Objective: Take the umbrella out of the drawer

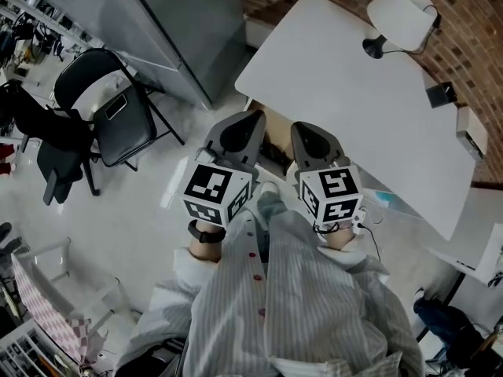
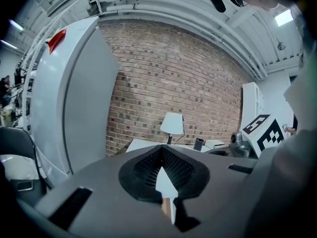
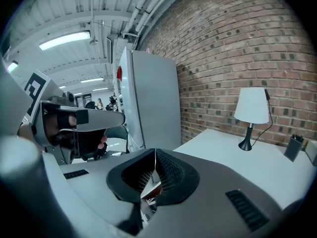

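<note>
No umbrella and no drawer can be made out in any view. In the head view both grippers are held side by side in front of the person, pointing at the near corner of a white table (image 1: 354,93). The left gripper (image 1: 253,118) and the right gripper (image 1: 303,129) each carry a marker cube. In the left gripper view the left gripper (image 2: 161,148) has its ribbed pads meeting at the tips, with nothing between them. The right gripper (image 3: 154,150) is likewise shut and empty. A dark brown patch (image 1: 271,146) shows under the table corner between the two grippers.
A white-shaded lamp (image 1: 401,14) stands at the table's far end, beside a small black holder (image 1: 440,94) and a white box (image 1: 471,132). A tall grey cabinet (image 1: 181,30) stands left of the table against a brick wall (image 2: 173,78). A black folding chair (image 1: 110,108) is further left.
</note>
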Available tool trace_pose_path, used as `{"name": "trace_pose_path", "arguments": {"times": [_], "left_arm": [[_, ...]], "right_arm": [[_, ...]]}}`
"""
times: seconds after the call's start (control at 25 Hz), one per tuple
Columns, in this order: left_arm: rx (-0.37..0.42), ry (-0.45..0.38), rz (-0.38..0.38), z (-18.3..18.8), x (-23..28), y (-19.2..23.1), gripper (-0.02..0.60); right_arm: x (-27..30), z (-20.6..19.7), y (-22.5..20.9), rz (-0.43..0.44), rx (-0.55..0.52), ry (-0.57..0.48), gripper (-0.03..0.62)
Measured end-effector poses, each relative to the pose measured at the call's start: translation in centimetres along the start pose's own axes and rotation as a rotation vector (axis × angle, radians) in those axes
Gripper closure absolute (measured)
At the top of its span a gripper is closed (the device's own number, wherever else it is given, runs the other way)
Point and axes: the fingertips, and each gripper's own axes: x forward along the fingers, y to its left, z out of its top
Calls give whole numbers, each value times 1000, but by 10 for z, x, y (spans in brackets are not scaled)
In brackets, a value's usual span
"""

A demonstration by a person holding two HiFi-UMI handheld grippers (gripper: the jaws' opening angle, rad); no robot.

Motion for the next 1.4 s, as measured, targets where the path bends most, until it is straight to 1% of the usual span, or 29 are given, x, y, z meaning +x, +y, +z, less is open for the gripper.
{"name": "trace_pose_path", "arguments": {"times": [0.24,0.44,0.68,0.88,1.0,1.24,1.4], "left_arm": [[-39,-1,56,-11,16,20,572],[-52,12,76,-19,19,36,572],[-65,39,96,-30,13,54,572],[-91,74,143,-54,-3,70,572],[-108,89,162,-70,-8,82,572],[-131,96,153,-97,-13,89,572],[-162,93,170,-118,-8,100,572]], "right_arm": [[29,-1,-6,47,-31,23,559],[43,-2,-8,50,-31,44,559],[55,-9,3,64,-41,69,559],[67,-30,16,98,-29,116,559],[78,-40,19,102,-35,133,559],[94,-66,27,103,-55,183,559],[112,-91,30,114,-70,228,559]]}}
